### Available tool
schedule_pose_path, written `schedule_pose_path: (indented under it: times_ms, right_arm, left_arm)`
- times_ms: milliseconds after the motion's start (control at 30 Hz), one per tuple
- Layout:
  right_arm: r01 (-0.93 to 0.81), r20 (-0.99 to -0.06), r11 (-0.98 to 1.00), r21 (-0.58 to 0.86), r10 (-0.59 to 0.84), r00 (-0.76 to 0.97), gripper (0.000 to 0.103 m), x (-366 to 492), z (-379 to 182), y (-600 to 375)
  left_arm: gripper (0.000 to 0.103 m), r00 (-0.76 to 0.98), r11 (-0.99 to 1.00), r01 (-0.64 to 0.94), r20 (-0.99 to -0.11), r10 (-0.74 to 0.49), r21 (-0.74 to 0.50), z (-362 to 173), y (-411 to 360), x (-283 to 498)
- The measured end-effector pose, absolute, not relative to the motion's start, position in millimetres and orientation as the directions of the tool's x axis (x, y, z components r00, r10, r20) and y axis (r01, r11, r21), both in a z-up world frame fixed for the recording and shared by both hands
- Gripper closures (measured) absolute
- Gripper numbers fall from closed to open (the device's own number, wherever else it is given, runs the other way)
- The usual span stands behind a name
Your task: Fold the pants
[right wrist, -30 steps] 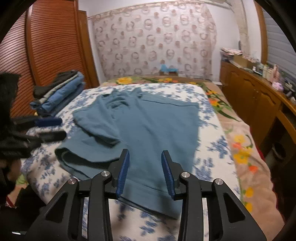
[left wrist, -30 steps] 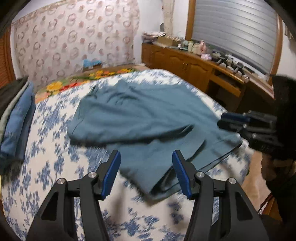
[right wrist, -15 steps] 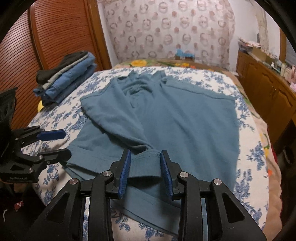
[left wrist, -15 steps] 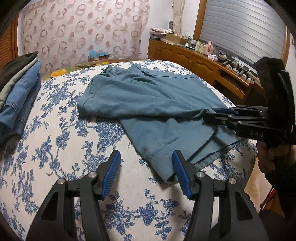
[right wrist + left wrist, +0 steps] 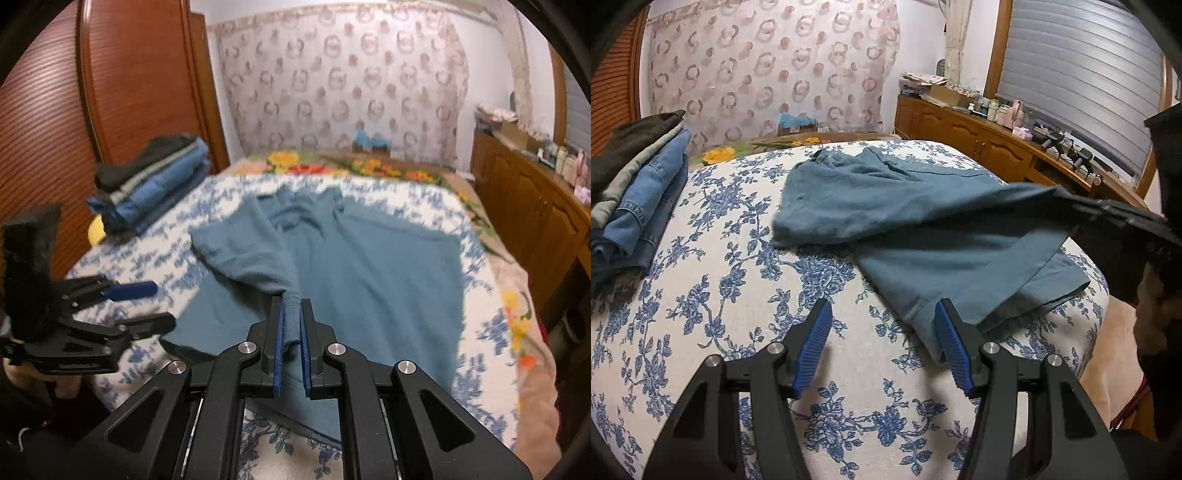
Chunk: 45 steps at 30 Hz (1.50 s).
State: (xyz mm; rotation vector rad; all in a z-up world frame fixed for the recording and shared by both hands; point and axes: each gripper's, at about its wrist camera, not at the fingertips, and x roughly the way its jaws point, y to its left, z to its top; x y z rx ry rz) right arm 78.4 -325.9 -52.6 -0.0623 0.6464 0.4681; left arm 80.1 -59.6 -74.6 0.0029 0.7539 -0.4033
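A bedroom, with a patterned curtain across the far wall, wooden cabinets along one side, and a bed [image 5: 701, 295] under a white cover printed with blue flowers serving as the work surface. The teal pants [image 5: 369, 280] lie spread across the middle of it, waistband toward the curtain, one leg flat and the other crumpled over it. A stack of folded clothes [image 5: 155, 184] (jeans and something dark on top) sits near the bed's far left edge, well apart from the work. The right gripper [image 5: 291, 332] has its jaws closed on a bunched piece of the upper leg's hem, and the cloth rises from the bed toward it. The left gripper [image 5: 882, 343] hovers with its jaws wide open over bare cover, its right finger just at the hem corner of the lower leg, gripping nothing. To do this step well, I judge the right should carry its hem low and steady so the leg opens out instead of dragging the whole garment, while the left closes on the near corner or pins it. The pinch looks narrow, so a sharp tug may slip it; the hems should be matched edge to edge before letting go.
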Motion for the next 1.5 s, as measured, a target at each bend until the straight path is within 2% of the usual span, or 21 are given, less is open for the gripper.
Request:
schedule_pose_path:
  times_ms: [233,433,767,1333,1500]
  right_arm:
    - [-0.418,-0.543,0.902,0.11,0.407,0.734,0.098,63,-29,-346]
    - [-0.383,-0.539,0.919,0.095,0.371,0.756,0.098,52,-30,-364]
    - [-0.316,-0.567,0.941,0.121,0.327,0.756,0.098,43,-48,-391]
    - [-0.222,-0.672,0.963,0.152,0.265,0.692,0.097,46,-105,-424]
    - [-0.215,-0.648,0.965,0.151,0.261,0.716,0.089,41,-93,-428]
  left_arm:
    - [0.045,0.659,0.919,0.367,-0.657,-0.366,-0.145,-73,-66,79]
    - [0.045,0.668,0.916,0.372,-0.643,-0.376,-0.15,-71,-72,77]
    - [0.045,0.655,0.912,0.383,-0.652,-0.383,-0.151,-79,-83,79]
    - [0.045,0.653,0.913,0.384,-0.659,-0.375,-0.138,-85,-91,78]
    - [0.045,0.663,0.913,0.386,-0.647,-0.376,-0.134,-75,-87,85]
